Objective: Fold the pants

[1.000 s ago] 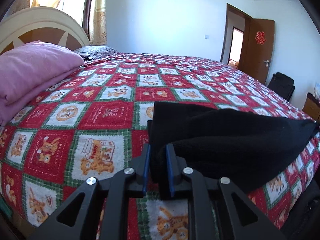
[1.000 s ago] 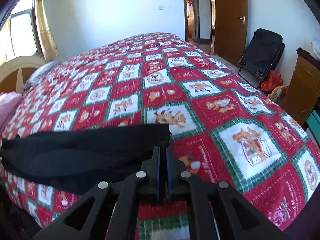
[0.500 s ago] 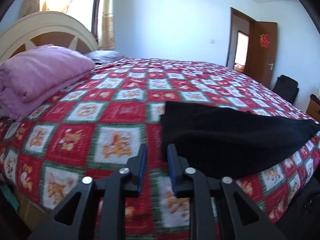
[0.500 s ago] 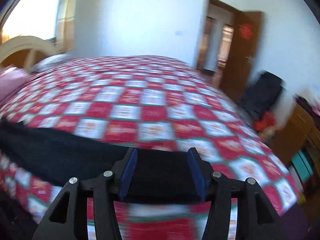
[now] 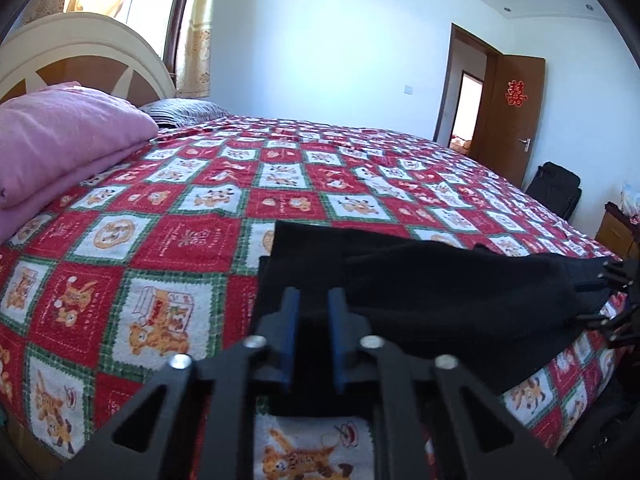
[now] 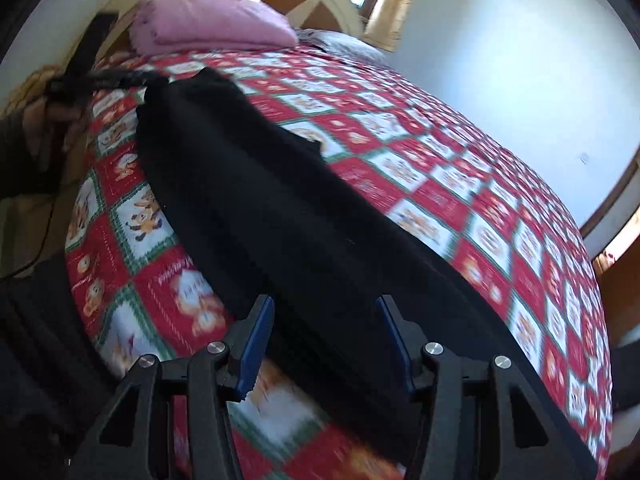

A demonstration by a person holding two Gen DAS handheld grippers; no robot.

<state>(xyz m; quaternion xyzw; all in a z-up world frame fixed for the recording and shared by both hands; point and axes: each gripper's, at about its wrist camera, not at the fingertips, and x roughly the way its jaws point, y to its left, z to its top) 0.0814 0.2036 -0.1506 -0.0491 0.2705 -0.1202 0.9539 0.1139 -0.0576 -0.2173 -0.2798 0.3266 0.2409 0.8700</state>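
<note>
Black pants (image 5: pixel 460 304) along near edge of bed (image 5: pixel 192 240), on red checked quilt. Left claw (image 5: pixel 312 344) just closed, pinching pants' end fold. Right claw (image 6: pixel 324 340) spread, pads clear of cloth, pants beneath. Farther back, pink folded blanket (image 5: pixel 60 136) by headboard (image 5: pixel 80 44).

A home bedroom. A wide bed (image 5: pixel 248 184) under a red patchwork cartoon quilt fills the view, with a folded pink blanket (image 5: pixel 60 136) by the curved headboard (image 5: pixel 80 44) at left. A wooden door (image 5: pixel 516 116) stands open far right.
</note>
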